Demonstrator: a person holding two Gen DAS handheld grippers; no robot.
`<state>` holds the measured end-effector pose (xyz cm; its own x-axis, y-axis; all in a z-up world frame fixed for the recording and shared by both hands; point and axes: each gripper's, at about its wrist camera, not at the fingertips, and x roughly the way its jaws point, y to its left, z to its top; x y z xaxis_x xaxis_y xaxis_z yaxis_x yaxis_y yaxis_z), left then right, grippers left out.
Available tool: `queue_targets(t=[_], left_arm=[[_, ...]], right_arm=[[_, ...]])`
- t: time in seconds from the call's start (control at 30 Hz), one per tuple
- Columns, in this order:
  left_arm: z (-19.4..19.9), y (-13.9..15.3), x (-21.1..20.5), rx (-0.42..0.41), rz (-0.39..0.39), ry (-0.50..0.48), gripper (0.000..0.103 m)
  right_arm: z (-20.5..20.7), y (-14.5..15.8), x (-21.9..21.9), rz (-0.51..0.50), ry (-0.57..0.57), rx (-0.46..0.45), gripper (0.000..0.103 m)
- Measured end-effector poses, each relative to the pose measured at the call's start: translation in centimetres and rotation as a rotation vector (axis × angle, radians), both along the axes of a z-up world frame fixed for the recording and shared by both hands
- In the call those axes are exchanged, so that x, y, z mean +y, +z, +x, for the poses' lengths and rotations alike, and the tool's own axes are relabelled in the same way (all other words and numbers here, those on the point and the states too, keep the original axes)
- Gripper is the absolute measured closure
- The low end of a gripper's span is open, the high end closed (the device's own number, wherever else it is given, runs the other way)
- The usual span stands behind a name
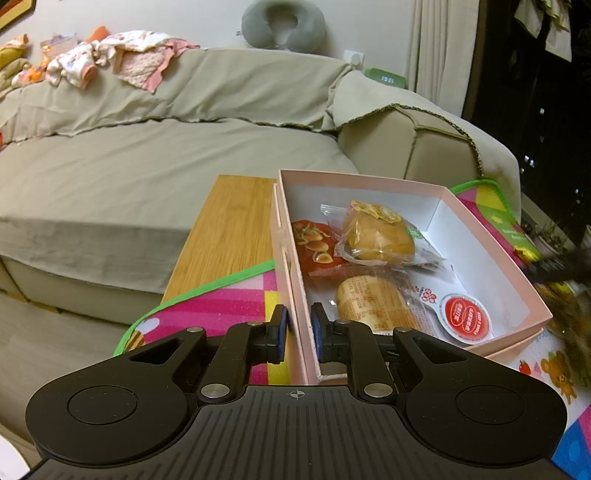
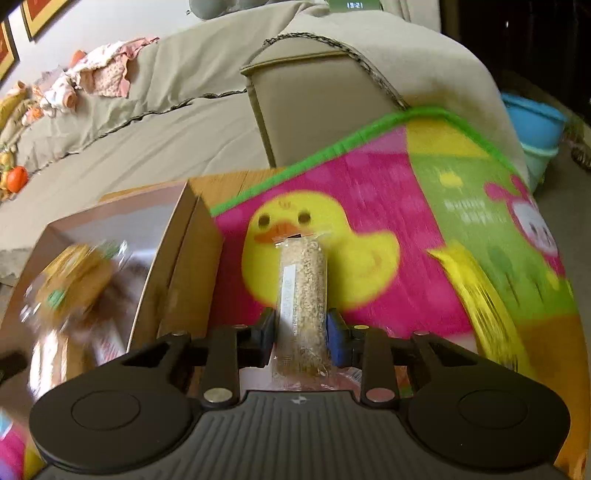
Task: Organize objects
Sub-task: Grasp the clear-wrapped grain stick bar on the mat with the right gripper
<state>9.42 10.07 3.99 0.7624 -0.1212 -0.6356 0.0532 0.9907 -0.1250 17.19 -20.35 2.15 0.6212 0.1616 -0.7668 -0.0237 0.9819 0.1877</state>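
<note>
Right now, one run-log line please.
left claw: shut on pink box wall | right claw: shut on grain bar | bar outside box

The setting is a home living room. A large sofa [image 1: 147, 147] with a loose beige cover fills the upper half of the left wrist view. Small pink and orange patterned garments [image 1: 110, 62] lie heaped on its backrest at upper left. A grey neck pillow [image 1: 283, 24] rests against the wall at top centre. A wall socket [image 1: 354, 57] and a digital clock [image 1: 386, 78] sit behind the armrest. Framed pictures [image 2: 33, 14] hang at the upper left of the right wrist view. A child's cartoon play mat [image 2: 369, 206] covers the foreground surface. A dark window [image 1: 535, 110] occupies the upper right.
</note>
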Motion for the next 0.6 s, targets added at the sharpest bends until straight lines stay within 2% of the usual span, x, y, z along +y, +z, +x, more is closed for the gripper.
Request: queue_targets(t=[0.2, 0.47, 0.57, 0.6], left_arm=[[0.1, 0.0, 0.0, 0.0, 0.002, 0.0, 0.087], [0.1, 0.0, 0.0, 0.0, 0.001, 0.0, 0.087], [0.1, 0.0, 0.0, 0.001, 0.001, -0.001, 0.087], [0.0, 0.0, 0.0, 0.0, 0.001, -0.001, 0.087]], right_arm=[[-7.1, 1.2, -1.2, 0.03, 0.03, -0.007, 0.075], [-16.5, 1.3, -0.4, -0.027, 0.088, -0.009, 0.074], [-19.1, 1.3, 0.2, -0.064, 0.123, -0.017, 0.064], [-19.5, 1.5, 0.2, -0.073, 0.124, -0.026, 0.052]])
